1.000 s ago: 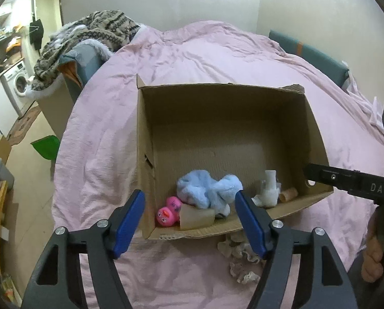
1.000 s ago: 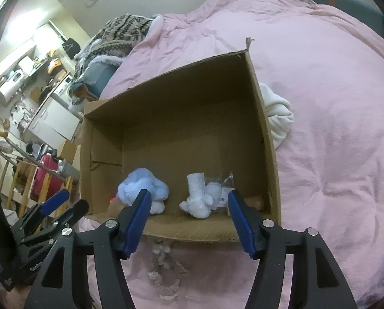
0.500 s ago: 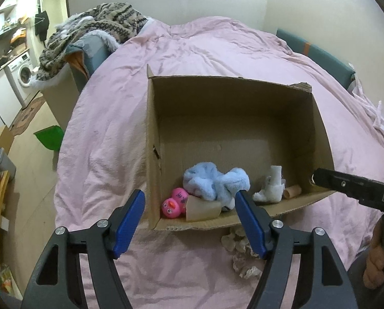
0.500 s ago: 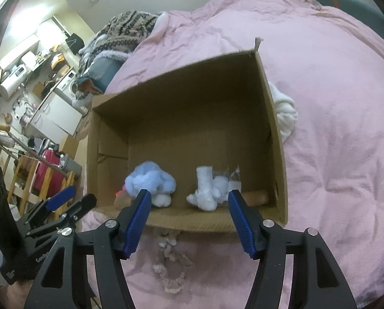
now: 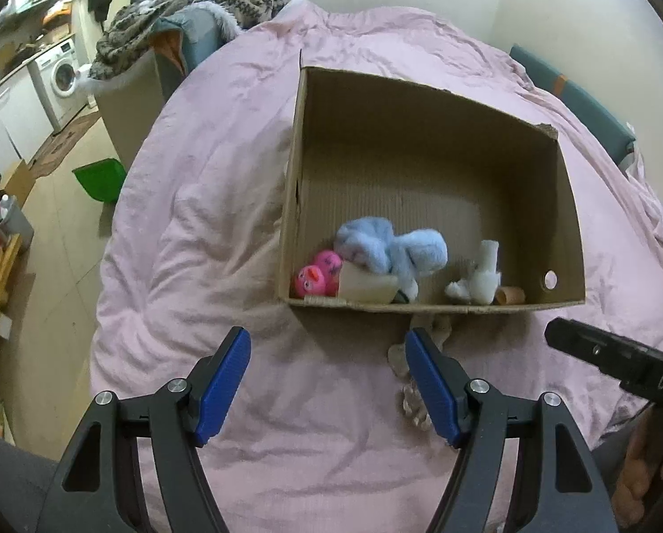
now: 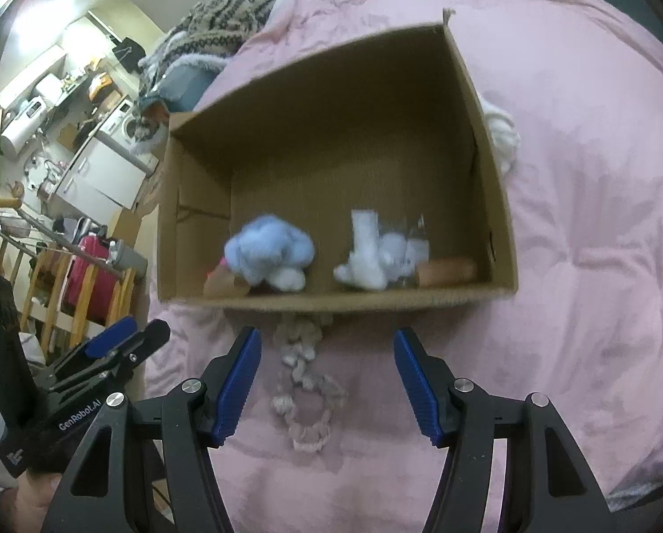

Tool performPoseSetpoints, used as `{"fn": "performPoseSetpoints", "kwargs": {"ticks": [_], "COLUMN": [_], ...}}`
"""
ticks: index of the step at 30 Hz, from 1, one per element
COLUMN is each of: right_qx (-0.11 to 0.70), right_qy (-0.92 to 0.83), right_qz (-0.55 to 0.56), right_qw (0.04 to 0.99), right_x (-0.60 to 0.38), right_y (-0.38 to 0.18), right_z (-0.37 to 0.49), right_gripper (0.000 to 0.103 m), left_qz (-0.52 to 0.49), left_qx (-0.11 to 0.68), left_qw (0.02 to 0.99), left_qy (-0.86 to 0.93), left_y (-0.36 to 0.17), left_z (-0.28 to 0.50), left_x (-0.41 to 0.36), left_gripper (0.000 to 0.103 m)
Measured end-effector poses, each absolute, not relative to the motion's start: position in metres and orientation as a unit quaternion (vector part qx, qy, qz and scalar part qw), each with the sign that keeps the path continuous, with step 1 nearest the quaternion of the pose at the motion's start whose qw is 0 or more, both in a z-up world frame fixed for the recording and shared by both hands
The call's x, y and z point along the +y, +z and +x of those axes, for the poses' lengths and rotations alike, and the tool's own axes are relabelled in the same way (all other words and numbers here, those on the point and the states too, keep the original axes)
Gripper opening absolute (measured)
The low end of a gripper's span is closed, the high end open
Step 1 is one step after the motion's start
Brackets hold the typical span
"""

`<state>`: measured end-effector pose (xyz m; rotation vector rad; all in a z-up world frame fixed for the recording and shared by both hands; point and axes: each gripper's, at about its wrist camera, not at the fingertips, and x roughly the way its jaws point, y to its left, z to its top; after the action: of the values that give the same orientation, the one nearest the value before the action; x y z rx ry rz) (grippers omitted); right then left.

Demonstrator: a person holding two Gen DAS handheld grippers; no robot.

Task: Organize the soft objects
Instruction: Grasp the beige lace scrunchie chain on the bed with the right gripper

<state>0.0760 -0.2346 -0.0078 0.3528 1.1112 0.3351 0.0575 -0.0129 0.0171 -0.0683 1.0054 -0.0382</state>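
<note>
An open cardboard box (image 5: 567, 204) (image 6: 496, 204) lies on a pink duvet (image 5: 207, 204). Inside lie a light-blue plush (image 5: 389, 248) (image 6: 269, 253), two pink toy chicks (image 5: 316, 275), a white soft toy (image 5: 480, 277) (image 6: 369, 253) and a brown roll (image 6: 447, 272). A pale knotted rope toy (image 6: 307, 382) (image 5: 413, 393) lies on the duvet just in front of the box. My left gripper (image 5: 327, 382) is open and empty, held above the duvet short of the box. My right gripper (image 6: 327, 382) is open and empty, over the rope toy.
A white soft bundle (image 6: 502, 133) lies against the box's right outer wall. A patterned blanket pile (image 5: 189, 13) sits at the bed's far left. Left of the bed are a green bin (image 5: 100, 180), a washing machine (image 5: 62, 77) and a wooden rack (image 6: 56, 293).
Both grippers have drawn back and up from the box, so it sits farther away and more duvet and the rope toy show. Both stay open.
</note>
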Motion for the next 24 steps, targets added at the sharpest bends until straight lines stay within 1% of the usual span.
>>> {"fn": "performPoseSetpoints", "kwargs": {"ticks": [2,4,9,12,15,19,24], "right_qx": [0.530,0.540,0.565,0.576,0.606,0.638,0.638], "right_qy": [0.160,0.162,0.165,0.159,0.170,0.186,0.188], "right_qz": [0.170,0.178,0.211,0.210,0.208,0.152,0.043], "right_qw": [0.815,0.806,0.781,0.774,0.749,0.731,0.746], "right_x": [-0.233,-0.232,-0.232,-0.228,-0.214,-0.181,-0.142], "right_y": [-0.012,-0.019,-0.039,-0.048,-0.065,-0.084,-0.091], "right_z": [0.073,0.071,0.072,0.076,0.081,0.083,0.081], "right_gripper": [0.066,0.069,0.069,0.069,0.071,0.071,0.072], "left_qz": [-0.030,-0.028,-0.050,-0.056,-0.065,-0.076,-0.075], "left_qx": [0.482,0.483,0.494,0.499,0.505,0.515,0.520], "left_qw": [0.876,0.875,0.868,0.865,0.860,0.854,0.851], "left_qy": [-0.015,-0.009,0.004,0.010,0.015,0.017,0.016], "left_y": [0.016,0.015,0.010,0.008,0.006,0.002,-0.001], "left_z": [0.054,0.051,0.050,0.052,0.055,0.059,0.061], "left_x": [-0.013,-0.011,-0.001,0.003,0.005,0.006,0.003], "left_gripper": [0.070,0.070,0.070,0.070,0.070,0.070,0.070]}}
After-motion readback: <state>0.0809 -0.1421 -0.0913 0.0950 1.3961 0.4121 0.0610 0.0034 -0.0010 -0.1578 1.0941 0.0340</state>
